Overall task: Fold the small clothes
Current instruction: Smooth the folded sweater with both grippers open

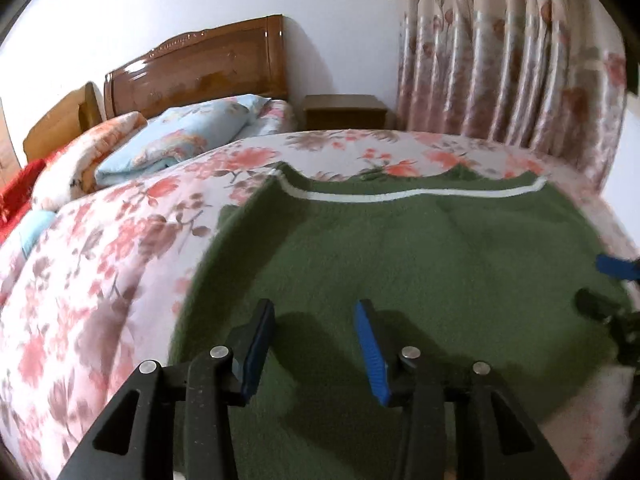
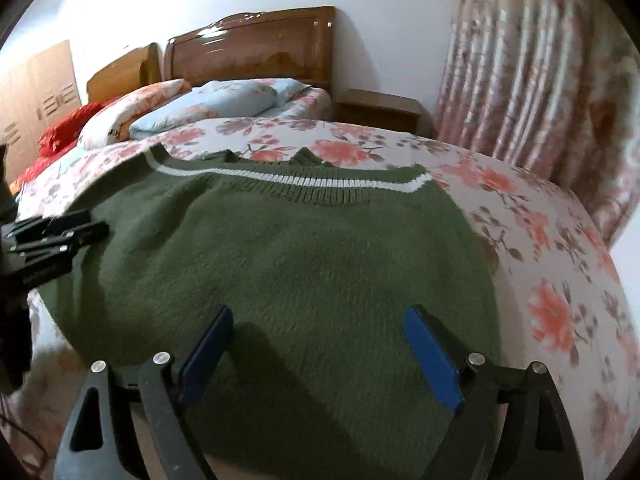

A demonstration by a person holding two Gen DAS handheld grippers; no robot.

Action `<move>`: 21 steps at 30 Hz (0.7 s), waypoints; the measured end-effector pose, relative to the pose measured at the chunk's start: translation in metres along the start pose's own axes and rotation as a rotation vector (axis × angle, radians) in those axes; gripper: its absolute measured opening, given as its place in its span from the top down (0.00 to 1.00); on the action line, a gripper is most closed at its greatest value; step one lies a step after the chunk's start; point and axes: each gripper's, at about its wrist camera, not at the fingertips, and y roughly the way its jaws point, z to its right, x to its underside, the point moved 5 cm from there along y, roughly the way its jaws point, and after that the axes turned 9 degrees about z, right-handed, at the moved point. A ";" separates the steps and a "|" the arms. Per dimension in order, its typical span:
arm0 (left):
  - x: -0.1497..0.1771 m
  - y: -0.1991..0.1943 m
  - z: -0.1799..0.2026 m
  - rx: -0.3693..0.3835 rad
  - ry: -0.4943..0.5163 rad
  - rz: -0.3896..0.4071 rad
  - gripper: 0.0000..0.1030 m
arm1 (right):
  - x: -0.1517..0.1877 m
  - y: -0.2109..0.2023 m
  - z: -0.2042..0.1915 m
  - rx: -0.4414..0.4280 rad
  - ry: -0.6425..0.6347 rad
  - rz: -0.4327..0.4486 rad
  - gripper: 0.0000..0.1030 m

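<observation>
Green sweater (image 2: 280, 264) flat on floral bedspread (image 2: 540, 240), both claws (image 1: 316, 344) (image 2: 316, 356) agape above it.

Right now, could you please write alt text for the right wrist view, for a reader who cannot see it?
A green knitted sweater with a white stripe lies flat on a floral bedspread, and the right tongs hang open above it, holding nothing. The left tongs enter at the left edge, with a wooden headboard, pillows and floral curtains behind.

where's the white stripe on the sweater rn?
Along the far hem of the green sweater, the white stripe faces the headboard, beyond both open claws.
</observation>
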 end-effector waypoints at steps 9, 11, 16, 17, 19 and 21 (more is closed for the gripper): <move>0.028 -0.012 -0.012 0.027 0.066 -0.028 0.51 | 0.033 -0.013 -0.001 -0.001 -0.117 -0.079 0.00; 0.031 -0.018 -0.011 0.007 0.083 -0.026 0.53 | 0.035 -0.014 -0.001 0.003 -0.118 -0.082 0.00; 0.041 -0.039 -0.014 0.007 0.019 -0.016 0.58 | 0.025 -0.039 -0.002 0.007 -0.057 -0.022 0.00; 0.047 -0.028 -0.017 -0.019 0.034 -0.049 0.58 | 0.025 -0.041 0.000 0.009 -0.046 -0.012 0.00; 0.051 -0.029 -0.019 -0.012 0.034 -0.030 0.57 | 0.033 -0.032 0.006 0.025 -0.040 -0.048 0.00; 0.048 -0.025 -0.016 -0.022 0.046 -0.048 0.57 | 0.042 -0.025 0.004 0.049 -0.100 -0.052 0.00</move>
